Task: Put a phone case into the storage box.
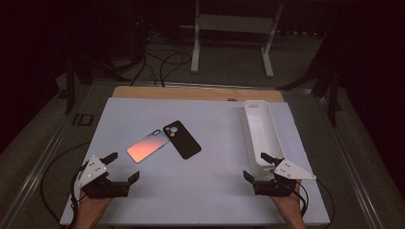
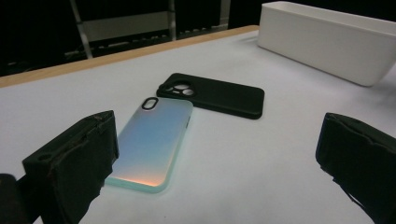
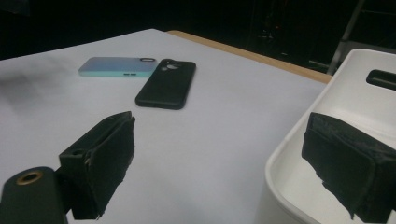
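— dark room all around, with a white table top (image 1: 200, 191) lit in the middle, a strip of bare wood along its far edge, and a white metal stand and loose cables on the floor behind it. what's on the table?

— two phone cases lie near the centre. an iridescent phone case (image 1: 147, 145) lies back up, shading from pale blue to orange, and a black phone case (image 1: 182, 139) lies just to its right. their camera-cutout corners meet, and in the left gripper view the black one seems to touch the pale one's top corner.

— anything else?

— a long white bin (image 1: 262, 132) stands along the right side, running from the far edge towards the person, open at the top, with a handle slot in its far end wall.

— and the grippers?

— the left gripper (image 1: 123, 167) rests low at the near left, held by a hand, its jaws spread wide with nothing between them. they point at the iridescent case, which lies just ahead of them, untouched.

— the right one?

— the right gripper (image 1: 258, 167) sits at the near right, also spread wide and holding nothing. one jaw hangs over the near end of the bin, the other over bare table, so the bin's near corner lies between them. both cases are well apart from it, off to its left.
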A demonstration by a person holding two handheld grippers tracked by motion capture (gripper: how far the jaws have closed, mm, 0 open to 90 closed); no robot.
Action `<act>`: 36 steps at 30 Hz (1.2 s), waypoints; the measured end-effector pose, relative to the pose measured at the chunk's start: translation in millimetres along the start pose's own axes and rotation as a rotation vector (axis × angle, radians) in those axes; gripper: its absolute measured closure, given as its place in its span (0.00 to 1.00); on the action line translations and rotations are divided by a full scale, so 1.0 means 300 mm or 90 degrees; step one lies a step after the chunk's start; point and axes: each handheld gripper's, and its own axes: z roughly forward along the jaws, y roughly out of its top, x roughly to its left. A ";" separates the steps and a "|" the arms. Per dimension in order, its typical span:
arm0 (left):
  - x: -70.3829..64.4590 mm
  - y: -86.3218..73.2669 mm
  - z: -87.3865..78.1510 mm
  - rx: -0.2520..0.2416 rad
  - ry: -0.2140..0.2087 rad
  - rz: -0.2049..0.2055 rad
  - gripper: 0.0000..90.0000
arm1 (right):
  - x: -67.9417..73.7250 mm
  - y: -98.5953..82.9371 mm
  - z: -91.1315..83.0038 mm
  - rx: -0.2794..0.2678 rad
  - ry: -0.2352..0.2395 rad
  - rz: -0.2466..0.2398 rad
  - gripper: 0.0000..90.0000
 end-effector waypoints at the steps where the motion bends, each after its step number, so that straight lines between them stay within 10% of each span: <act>1: 0.001 0.000 0.000 0.000 0.000 0.000 0.00 | -0.001 -0.002 0.000 0.000 0.002 0.004 0.11; 36: 0.055 0.058 0.003 0.010 0.017 0.005 0.00 | -0.023 -0.013 0.017 0.012 -0.003 0.016 0.11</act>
